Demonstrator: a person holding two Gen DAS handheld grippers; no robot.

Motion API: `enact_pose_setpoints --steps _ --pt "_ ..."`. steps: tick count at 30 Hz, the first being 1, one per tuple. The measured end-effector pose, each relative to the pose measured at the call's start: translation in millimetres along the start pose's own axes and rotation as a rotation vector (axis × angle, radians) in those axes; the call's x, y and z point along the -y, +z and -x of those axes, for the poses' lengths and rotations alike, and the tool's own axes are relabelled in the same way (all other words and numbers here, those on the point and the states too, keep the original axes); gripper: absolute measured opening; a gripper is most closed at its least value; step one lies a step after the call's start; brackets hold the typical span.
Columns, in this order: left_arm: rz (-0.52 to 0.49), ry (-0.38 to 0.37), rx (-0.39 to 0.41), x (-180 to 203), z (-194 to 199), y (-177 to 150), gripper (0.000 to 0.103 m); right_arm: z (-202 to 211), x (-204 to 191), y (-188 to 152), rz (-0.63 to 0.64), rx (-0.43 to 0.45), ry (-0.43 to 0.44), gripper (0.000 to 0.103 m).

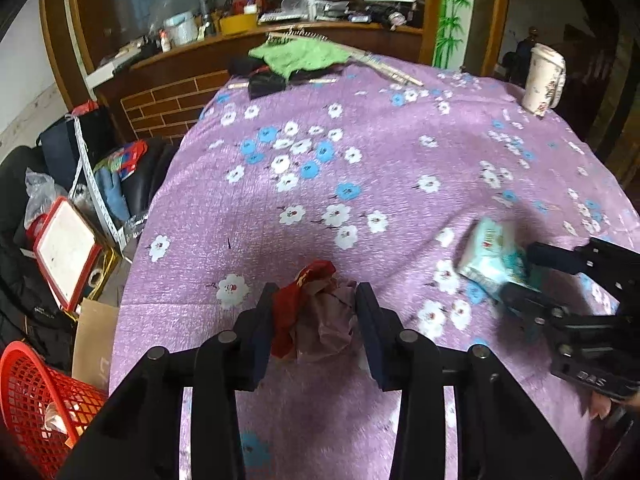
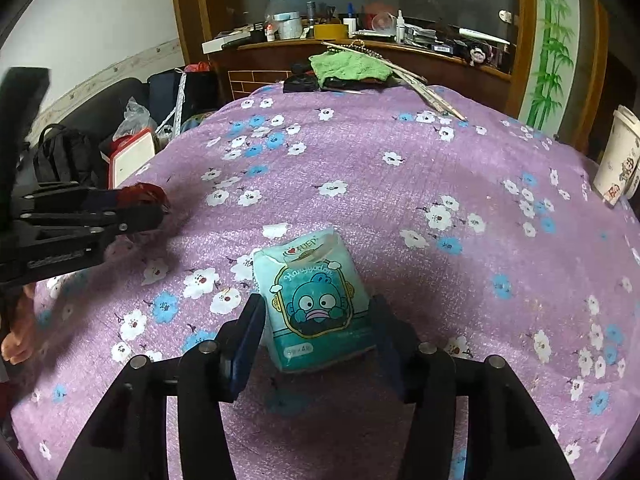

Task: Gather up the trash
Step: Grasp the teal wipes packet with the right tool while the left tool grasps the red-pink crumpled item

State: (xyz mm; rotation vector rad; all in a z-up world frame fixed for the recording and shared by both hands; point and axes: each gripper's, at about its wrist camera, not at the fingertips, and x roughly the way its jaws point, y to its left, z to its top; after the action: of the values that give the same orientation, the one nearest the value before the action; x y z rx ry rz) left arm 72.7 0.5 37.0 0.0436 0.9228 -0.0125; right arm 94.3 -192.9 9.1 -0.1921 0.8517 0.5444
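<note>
A crumpled red and brown wrapper (image 1: 316,312) sits between the fingers of my left gripper (image 1: 314,300), which is shut on it just above the purple flowered cloth (image 1: 360,152). My right gripper (image 2: 316,312) is shut on a teal tissue pack (image 2: 316,300) with a cartoon face. The pack (image 1: 492,256) and right gripper (image 1: 520,276) show at the right of the left wrist view. The left gripper (image 2: 160,204) with the red wrapper (image 2: 140,194) shows at the left of the right wrist view.
A red mesh basket (image 1: 36,396) stands on the floor at the table's left. A patterned paper cup (image 1: 542,80) stands at the far right edge. A green cloth (image 1: 300,54), black items and sticks lie at the far end. Bags and boxes crowd the left floor.
</note>
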Motion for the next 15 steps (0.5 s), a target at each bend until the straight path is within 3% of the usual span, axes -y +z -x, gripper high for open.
enact_pose_setpoints --steps 5,10,12,15 --pt "0.007 -0.028 0.054 4 29 -9 0.038 -5 -10 -3 0.075 -0.003 -0.072 0.058" --pt "-0.005 -0.067 0.089 15 54 -26 0.038 -6 -4 -2 0.049 -0.008 -0.068 0.056" --pt "-0.005 -0.082 0.098 20 63 -34 0.038 -8 -3 -2 0.048 -0.017 -0.101 0.042" --pt "-0.009 -0.084 0.127 25 77 -45 0.038 -7 0 -2 0.045 -0.021 -0.122 0.029"
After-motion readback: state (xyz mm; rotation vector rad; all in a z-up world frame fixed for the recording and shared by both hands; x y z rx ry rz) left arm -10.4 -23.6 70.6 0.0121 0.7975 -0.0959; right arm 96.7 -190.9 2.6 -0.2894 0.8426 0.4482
